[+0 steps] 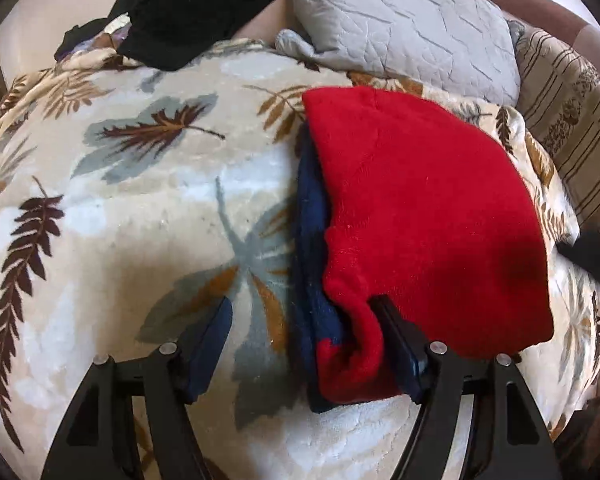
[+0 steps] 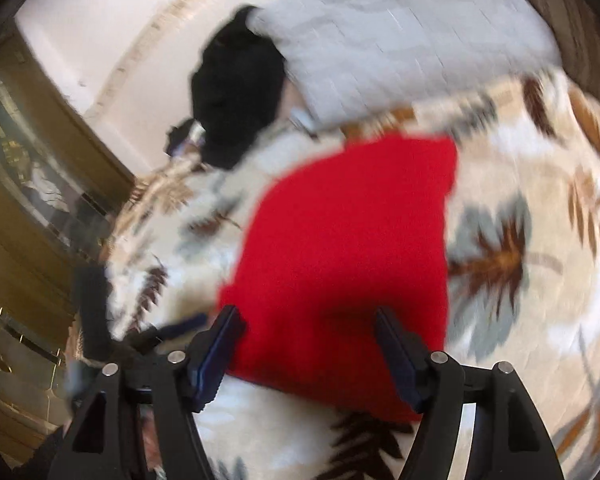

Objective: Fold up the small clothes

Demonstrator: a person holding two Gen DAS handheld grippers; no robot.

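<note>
On fuzzy leaf-print blanket (image 1: 148, 208), folded red fleece garment (image 1: 420, 220) w/ navy layer (image 1: 310, 240) at 9 o'clock; left gripper (image 1: 304, 308) wide open astride bunched hem; right gripper (image 2: 306, 320) open, empty, above it

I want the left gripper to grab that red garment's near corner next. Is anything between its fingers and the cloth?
Nothing visible blocks it. The left gripper is open, the red garment bunched between its fingers at the near corner, on the leaf-print blanket.
</note>
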